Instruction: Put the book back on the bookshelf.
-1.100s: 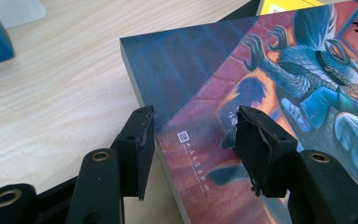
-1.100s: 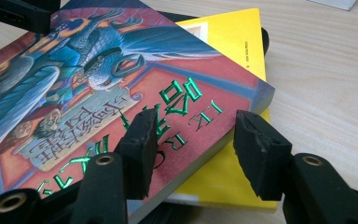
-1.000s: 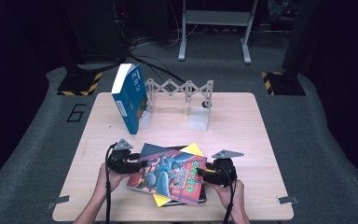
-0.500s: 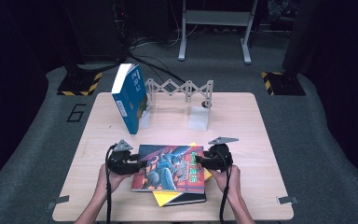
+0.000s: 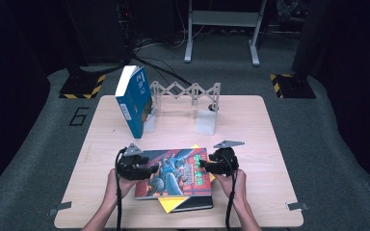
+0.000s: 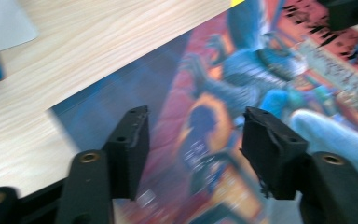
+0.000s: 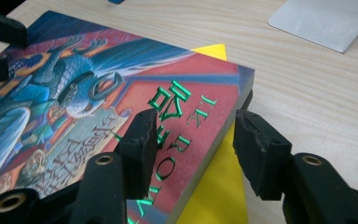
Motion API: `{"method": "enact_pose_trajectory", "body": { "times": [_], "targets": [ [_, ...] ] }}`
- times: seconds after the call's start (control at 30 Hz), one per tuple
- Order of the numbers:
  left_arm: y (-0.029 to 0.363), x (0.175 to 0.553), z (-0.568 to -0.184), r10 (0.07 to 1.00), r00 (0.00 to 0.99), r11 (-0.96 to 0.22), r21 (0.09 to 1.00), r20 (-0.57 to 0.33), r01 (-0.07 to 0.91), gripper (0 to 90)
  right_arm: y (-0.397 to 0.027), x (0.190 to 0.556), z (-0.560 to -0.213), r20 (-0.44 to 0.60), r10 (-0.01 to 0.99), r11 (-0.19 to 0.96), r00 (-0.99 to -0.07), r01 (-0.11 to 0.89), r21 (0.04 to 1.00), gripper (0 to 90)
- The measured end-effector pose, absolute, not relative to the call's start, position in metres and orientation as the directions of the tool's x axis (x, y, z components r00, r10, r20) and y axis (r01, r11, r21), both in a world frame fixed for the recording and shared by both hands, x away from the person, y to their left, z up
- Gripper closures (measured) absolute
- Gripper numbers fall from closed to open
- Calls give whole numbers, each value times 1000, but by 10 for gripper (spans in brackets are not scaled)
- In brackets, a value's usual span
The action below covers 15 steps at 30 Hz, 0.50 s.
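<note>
Near the counter's [image 5: 250, 120] front edge, the colourful book [image 5: 173, 179] lies flat atop a yellow book [image 5: 169, 204]. Left gripper [image 6: 193, 140] and right gripper [image 7: 193, 144] flank it, fingers apart, just opening, unclamped. Stiff, glossy, probably heavy: grip its side edges

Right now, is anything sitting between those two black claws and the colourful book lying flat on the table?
Nothing visible. The left gripper hovers over the colourful book at its left side, jaws apart. The right gripper straddles the book's right edge, above the yellow book underneath. Both sets of jaws have just been opening.
</note>
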<state>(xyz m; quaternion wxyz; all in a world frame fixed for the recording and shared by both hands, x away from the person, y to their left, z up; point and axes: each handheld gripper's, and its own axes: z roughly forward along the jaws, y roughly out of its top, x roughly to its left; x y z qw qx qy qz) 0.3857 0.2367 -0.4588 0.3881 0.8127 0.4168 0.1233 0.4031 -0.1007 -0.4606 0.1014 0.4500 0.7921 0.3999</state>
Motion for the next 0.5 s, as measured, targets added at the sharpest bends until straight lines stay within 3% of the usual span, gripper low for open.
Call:
{"method": "enact_pose_trajectory", "body": {
  "times": [0.23, 0.5],
  "targets": [
    [251, 392, -466, 802, 583, -331, 716, -130, 615, 225, -102, 381, -461, 194, 791, 284, -581, 628, 724, 410],
    [265, 396, -465, 835, 540, -318, 710, -104, 629, 225, -109, 363, -462, 173, 786, 303, -593, 614, 729, 340]
  ]
}}
